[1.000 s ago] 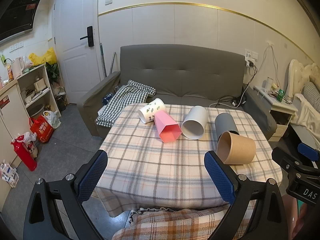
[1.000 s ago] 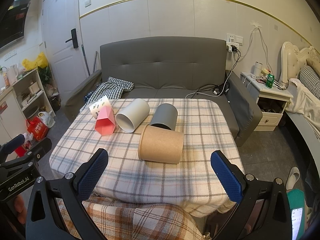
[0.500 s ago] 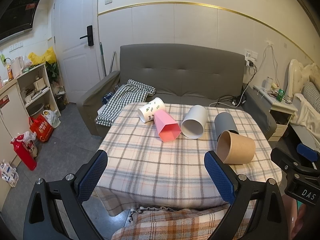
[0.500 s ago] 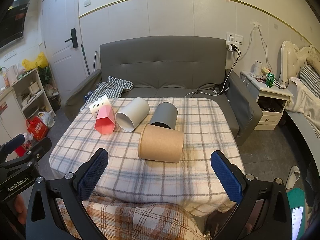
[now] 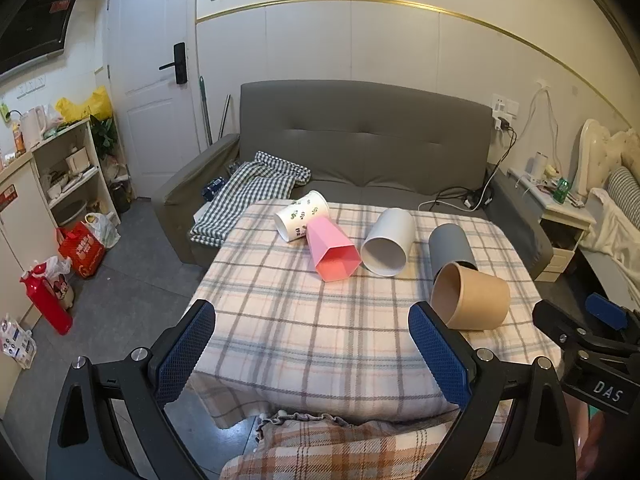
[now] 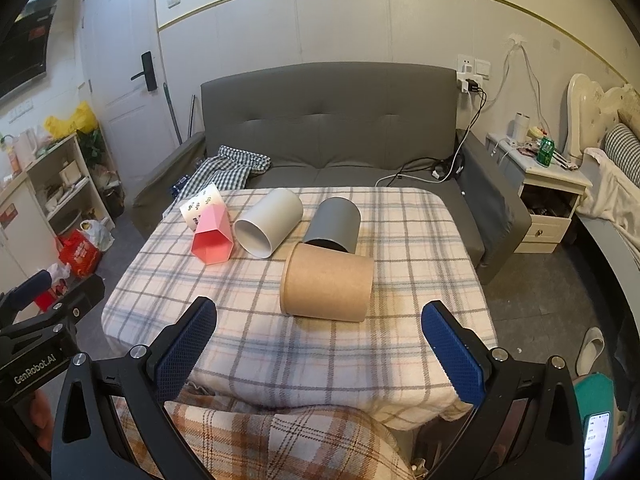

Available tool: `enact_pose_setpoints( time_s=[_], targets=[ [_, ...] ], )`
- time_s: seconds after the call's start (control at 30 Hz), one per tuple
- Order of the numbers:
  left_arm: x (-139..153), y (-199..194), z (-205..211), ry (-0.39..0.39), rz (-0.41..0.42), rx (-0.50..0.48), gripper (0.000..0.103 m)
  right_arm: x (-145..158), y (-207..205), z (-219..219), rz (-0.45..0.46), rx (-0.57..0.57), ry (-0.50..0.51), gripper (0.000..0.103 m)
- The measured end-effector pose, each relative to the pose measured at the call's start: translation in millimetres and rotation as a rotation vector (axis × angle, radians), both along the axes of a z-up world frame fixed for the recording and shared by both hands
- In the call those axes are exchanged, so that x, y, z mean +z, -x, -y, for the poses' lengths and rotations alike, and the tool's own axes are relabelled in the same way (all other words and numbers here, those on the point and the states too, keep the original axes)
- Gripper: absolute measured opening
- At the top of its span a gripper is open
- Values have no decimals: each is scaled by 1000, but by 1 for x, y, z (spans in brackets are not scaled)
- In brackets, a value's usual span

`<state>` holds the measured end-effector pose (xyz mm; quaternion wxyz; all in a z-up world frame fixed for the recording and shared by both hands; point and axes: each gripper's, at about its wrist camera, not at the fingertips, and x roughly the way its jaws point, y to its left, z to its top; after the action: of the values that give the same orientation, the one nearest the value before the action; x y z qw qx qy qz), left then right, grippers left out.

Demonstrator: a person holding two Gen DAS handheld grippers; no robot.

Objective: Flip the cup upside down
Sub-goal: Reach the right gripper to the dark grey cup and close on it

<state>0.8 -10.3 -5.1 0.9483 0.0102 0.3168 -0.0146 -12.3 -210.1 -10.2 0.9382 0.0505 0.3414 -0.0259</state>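
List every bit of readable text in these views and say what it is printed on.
"DAS": on the right gripper body, seen in the left wrist view.
"GenRobot.AI": on the left gripper body, seen in the right wrist view.
Print on the red bag, floral paper cup and green can: too small to read.

We see a table draped in a plaid cloth [image 6: 400, 240], pale with grey and pink checks, its near edge sagging. Five cups lie on their sides across its far half: a white leaf-printed paper cup [image 5: 302, 216] touching a pink faceted cup [image 5: 332, 254], a white cylinder [image 5: 387, 247] just beside it, and a grey cup [image 6: 334, 224] against a brown kraft cup [image 6: 326, 287].
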Motion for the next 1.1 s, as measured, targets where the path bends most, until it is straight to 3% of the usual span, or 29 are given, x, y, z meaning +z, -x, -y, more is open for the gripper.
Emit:
enact_pose_setpoints(
  time_s=[0.33,0.6,0.87,0.97,1.1],
  targets=[
    [3,-48,2,-6,-54,20,100,2,-38,13,-64,16,-17,103],
    [-27,-102,0,-26,-146,49,100,-8,-112,43,-157,-3,-50,103],
    [-62,-146,5,-60,-223,54,100,-56,-204,45,-360,25,-115,99],
    [-71,-161,5,-60,-241,53,100,-79,-225,43,-448,26,-142,92],
    [-80,-176,6,-52,-257,52,100,-96,-243,44,-512,29,-154,91]
  ],
)
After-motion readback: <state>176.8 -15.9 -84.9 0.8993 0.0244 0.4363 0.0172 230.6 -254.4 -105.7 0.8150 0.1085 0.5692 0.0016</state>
